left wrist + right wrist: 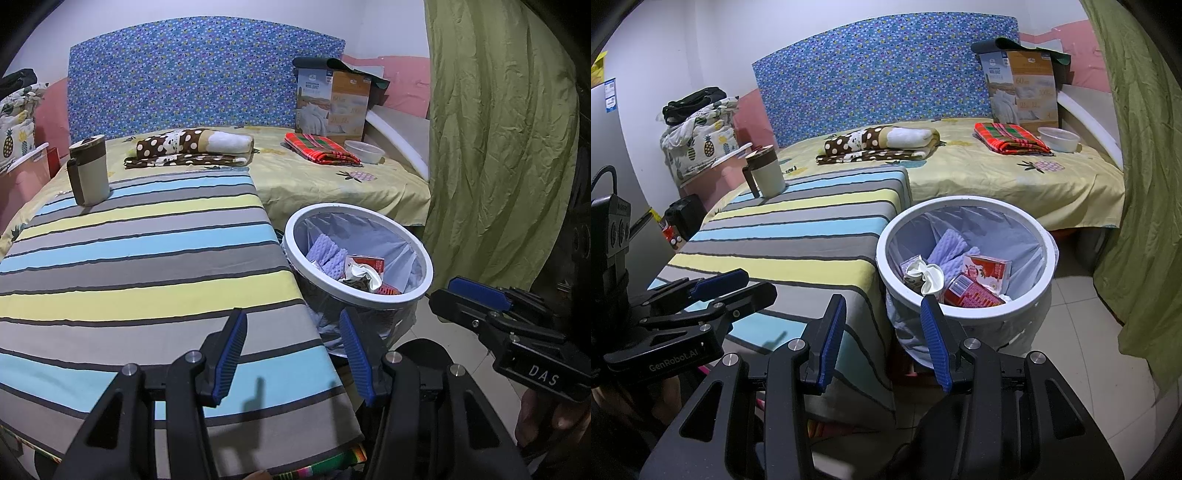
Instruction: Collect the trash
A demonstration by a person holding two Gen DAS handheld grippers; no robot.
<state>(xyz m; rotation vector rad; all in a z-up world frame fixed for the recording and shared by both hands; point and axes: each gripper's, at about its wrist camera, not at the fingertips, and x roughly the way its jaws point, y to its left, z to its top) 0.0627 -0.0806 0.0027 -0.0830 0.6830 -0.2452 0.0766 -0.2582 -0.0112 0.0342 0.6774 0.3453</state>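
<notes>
Trash fills one white bin (966,258) beside the striped desk (798,236): the right view shows a red can (971,293), a carton (988,271), purple foam and crumpled paper; the left view hides the can. One mug (88,171) stands on the desk. Left tool (291,354) and right tool (882,341) gape, both empty.

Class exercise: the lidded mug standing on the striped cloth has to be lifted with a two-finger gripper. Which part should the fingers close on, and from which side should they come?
Grip the mug around its pale cylindrical body, below the brown lid. It stands upright on the striped cloth with its dark handle on the left in the right wrist view, so probably come in level from the front or right, fingers either side of the body, clear of the handle.
</notes>
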